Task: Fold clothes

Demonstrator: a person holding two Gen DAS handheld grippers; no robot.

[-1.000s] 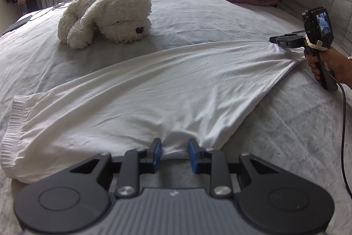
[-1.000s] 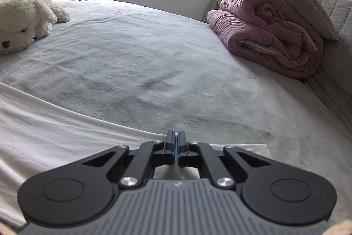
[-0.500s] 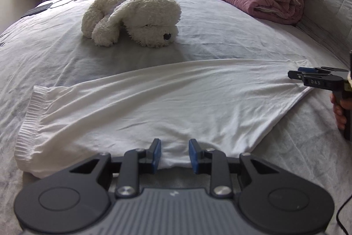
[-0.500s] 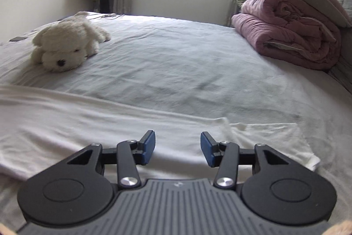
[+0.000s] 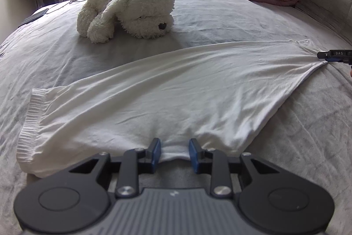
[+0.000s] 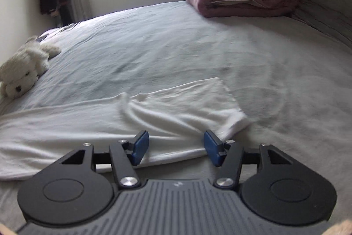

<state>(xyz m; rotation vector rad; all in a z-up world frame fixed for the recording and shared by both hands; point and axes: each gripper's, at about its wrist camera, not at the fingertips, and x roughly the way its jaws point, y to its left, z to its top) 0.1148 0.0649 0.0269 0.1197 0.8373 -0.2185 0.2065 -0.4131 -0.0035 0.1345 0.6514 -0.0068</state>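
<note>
Garment: white garment (image 5: 167,100) lies stretched flat across the bed (image 5: 242,21).
Left tongs (image 5: 173,152): apart, straddling the near hem.
Right tongs (image 6: 175,147): apart over the sleeve end.
Risk: closing on the bedsheet too, or bunching the thin cloth.
Writing: "DAS" on the right tongs.

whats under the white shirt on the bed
Around the white shirt only the grey bedsheet shows, so it seems to lie straight on that. The shirt covers whatever is beneath its middle, though no lump shows. The stuffed dog sits beyond it, apart.
</note>
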